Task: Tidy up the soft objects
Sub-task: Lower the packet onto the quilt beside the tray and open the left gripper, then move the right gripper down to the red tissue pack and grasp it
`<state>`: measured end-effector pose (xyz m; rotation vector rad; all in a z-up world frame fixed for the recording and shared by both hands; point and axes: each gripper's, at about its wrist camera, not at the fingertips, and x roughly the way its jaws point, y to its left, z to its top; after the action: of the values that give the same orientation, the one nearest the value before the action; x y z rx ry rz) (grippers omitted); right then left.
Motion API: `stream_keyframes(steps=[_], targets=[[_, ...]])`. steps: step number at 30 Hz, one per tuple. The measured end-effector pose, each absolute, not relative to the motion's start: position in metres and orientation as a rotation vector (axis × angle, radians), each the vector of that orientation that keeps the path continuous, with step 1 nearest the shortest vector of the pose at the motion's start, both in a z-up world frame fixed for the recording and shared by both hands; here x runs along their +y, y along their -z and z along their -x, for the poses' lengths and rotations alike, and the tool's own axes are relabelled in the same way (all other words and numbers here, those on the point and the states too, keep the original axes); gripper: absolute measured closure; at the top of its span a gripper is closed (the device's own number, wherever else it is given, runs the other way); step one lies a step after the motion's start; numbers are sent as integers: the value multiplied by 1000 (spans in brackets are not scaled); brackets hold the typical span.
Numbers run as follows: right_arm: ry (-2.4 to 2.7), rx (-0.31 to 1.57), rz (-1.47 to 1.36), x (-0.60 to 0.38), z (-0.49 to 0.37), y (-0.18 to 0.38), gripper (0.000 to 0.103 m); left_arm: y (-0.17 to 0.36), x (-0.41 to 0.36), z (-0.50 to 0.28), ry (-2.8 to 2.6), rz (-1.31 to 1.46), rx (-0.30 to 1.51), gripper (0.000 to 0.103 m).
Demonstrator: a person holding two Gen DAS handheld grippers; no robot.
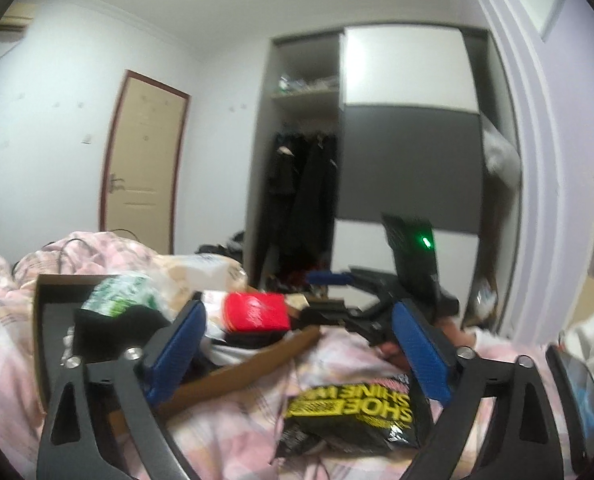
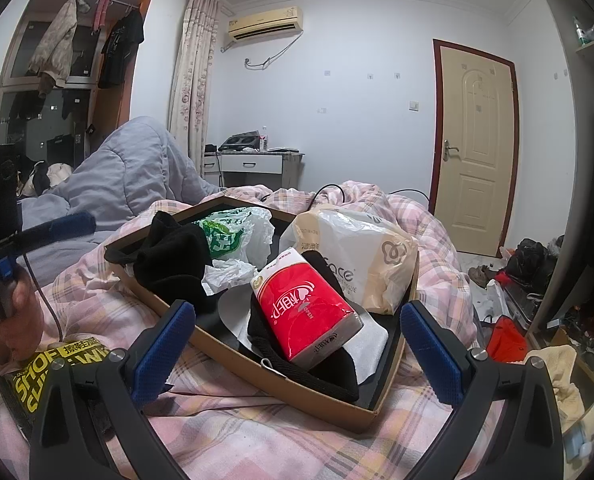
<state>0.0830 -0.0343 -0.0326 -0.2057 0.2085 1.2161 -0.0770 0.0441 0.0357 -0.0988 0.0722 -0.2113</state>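
A shallow cardboard box [image 2: 297, 380] lies on the pink plaid bed. In it are a red tissue pack [image 2: 305, 308], black cloth [image 2: 173, 260], a green-printed plastic bag [image 2: 233, 232] and a beige tissue bag [image 2: 361, 256]. A black and yellow shoe-shine packet [image 1: 353, 416] lies on the bedding between my left gripper's fingers; it also shows in the right wrist view [image 2: 45, 376]. My left gripper [image 1: 297, 352] is open above the packet. My right gripper [image 2: 297, 344] is open and empty, just before the box's near edge. The box shows in the left view [image 1: 249, 364].
A grey quilt [image 2: 129, 176] is heaped at the bed's far left. A wardrobe [image 1: 409, 160] with hanging dark clothes stands beyond the bed. A phone [image 1: 581, 396] lies at the right. A door [image 2: 473, 140] and cluttered floor [image 2: 529, 280] are to the right.
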Motion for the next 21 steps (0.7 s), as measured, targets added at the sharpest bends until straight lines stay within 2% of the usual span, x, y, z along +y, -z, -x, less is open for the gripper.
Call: stream_keyframes(steps=[1, 12, 21], targets=[[-1216, 209, 206, -34, -83, 33, 1, -36, 47, 78, 203, 112, 62, 0], [-1215, 210, 205, -35, -82, 33, 1, -39, 86, 96, -6, 250, -74, 0], [-1215, 211, 205, -35, -84, 33, 1, -29, 109, 95, -302, 290, -65, 0]])
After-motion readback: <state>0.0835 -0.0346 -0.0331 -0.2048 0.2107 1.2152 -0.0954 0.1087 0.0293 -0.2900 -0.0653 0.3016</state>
